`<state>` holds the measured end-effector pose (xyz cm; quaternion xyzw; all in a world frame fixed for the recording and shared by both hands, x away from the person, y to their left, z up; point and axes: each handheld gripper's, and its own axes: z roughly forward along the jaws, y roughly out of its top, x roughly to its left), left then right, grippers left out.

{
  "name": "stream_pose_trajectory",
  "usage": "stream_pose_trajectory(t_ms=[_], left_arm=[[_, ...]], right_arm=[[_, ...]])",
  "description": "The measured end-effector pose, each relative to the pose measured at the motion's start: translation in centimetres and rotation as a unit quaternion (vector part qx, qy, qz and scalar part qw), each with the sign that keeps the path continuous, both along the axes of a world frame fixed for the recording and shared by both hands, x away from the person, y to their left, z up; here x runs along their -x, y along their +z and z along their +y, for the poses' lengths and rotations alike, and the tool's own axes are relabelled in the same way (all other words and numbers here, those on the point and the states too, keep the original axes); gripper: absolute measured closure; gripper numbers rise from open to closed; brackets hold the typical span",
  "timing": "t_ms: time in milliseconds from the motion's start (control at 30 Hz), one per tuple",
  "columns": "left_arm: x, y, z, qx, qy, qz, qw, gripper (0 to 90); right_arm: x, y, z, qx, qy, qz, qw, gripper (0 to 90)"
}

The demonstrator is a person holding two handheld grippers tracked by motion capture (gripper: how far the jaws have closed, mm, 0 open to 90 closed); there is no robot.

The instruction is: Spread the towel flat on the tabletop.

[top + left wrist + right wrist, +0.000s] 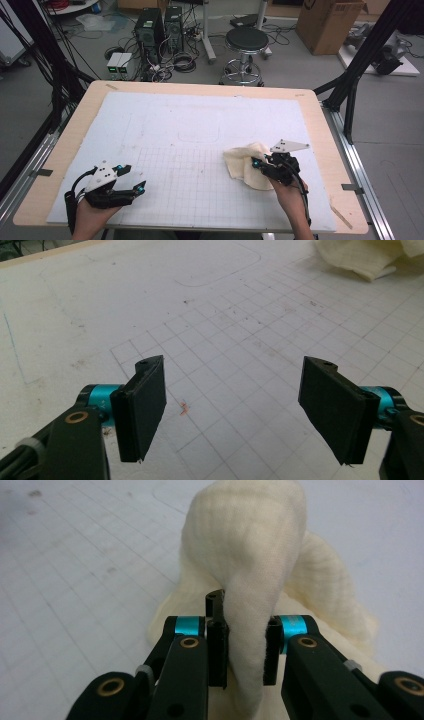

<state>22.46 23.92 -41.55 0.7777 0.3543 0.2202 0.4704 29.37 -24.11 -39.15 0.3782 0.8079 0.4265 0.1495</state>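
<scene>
On the right side of the desk point(320, 125), the right gripper point(243, 650) pinches a fold of the cream cloth point(250, 555); lifting slowly should avoid slipping. The left gripper point(235, 405) waits wide open, empty.

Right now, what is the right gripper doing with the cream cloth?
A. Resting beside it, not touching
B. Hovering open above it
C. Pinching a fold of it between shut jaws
C: in the right gripper view, the right gripper has its jaws closed on a fold of the cream cloth.
</scene>
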Motion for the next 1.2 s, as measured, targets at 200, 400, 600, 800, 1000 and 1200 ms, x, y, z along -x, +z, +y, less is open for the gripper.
stream_pose_trajectory(t_ms=[200, 400, 600, 800, 1000, 1200], left_arm=[[0.0, 0.1, 0.2, 0.0, 0.0, -0.002, 1.0, 27.6], [0.0, 0.1, 0.3, 0.002, -0.001, -0.002, 1.0, 27.6], [0.1, 0.1, 0.3, 0.002, 0.0, -0.004, 1.0, 27.6], [0.1, 0.1, 0.3, 0.001, -0.002, -0.004, 1.0, 27.6], [0.1, 0.1, 0.3, 0.004, 0.0, -0.005, 1.0, 27.6], [0.1, 0.1, 0.5, 0.007, 0.0, -0.006, 1.0, 27.6]], right_arm=[[-0.3, 2.0, 2.6, -0.012, 0.03, -0.004, 0.9995, 80.4], [-0.4, 3.6, 5.7, -0.01, 0.068, -0.01, 0.9976, 80.3], [-0.6, 5.1, 8.3, -0.018, 0.1, -0.014, 0.9947, 80.3], [-0.9, 6.1, 10.3, -0.033, 0.119, -0.017, 0.9923, 80.3], [-1.2, 6.3, 12.9, -0.046, 0.139, -0.008, 0.9891, 79.9], [-2.7, 4.9, 15.3, -0.048, 0.138, 0.007, 0.9893, 79.2]])
